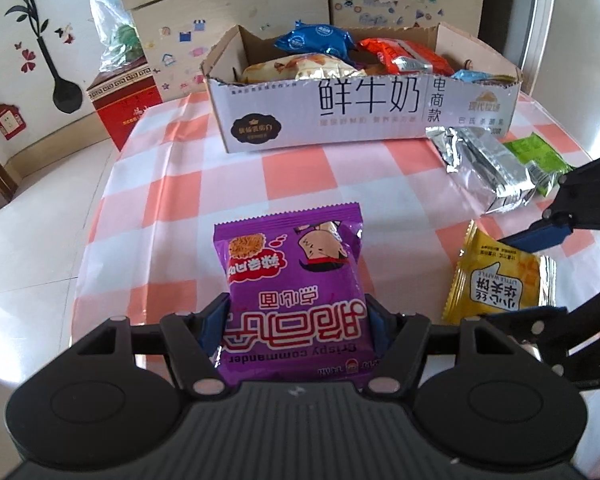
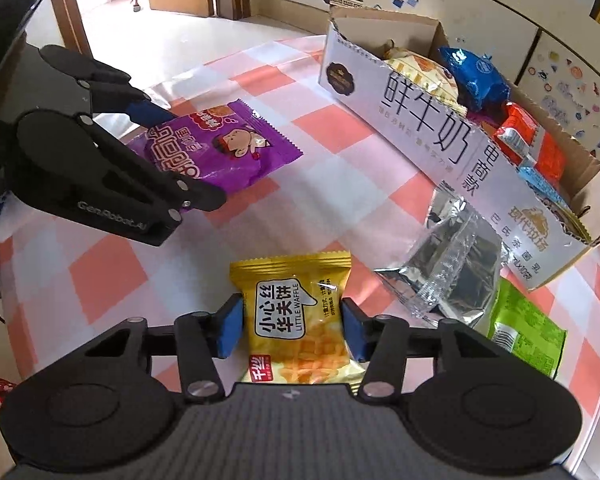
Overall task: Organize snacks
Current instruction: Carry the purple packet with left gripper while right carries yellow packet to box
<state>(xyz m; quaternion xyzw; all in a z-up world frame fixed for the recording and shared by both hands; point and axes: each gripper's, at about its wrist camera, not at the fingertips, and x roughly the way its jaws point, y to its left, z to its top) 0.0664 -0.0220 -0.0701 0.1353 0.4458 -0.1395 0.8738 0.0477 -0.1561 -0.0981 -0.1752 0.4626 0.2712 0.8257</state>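
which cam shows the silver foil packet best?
Right wrist: silver foil packet lies near and whole against the cardboard box, atop the green packet. Left wrist shows it smaller, at the right.

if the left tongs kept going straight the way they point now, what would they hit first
The left tongs, shut on the purple snack packet, point down at the checked tablecloth. They would probably meet the cloth short of the cardboard box, though depth is unclear.
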